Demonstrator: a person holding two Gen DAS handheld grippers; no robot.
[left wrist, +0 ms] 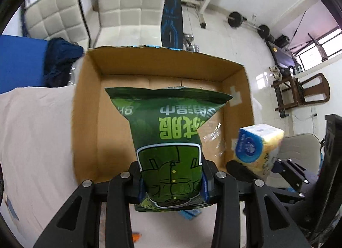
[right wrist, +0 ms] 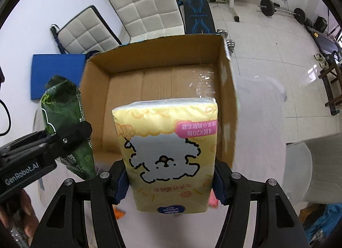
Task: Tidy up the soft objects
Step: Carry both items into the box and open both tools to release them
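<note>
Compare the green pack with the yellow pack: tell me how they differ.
The green pack is a dark green pouch with a flared sealed edge; the yellow pack is a pale yellow block with a cartoon dog. The left gripper clamps the green pack; the right gripper clamps the yellow pack. Both hang before the open cardboard box, not in it.

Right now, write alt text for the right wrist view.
The right gripper clamps a yellow tissue pack in front of an open cardboard box. At left, the left gripper holds a green pouch.
</note>
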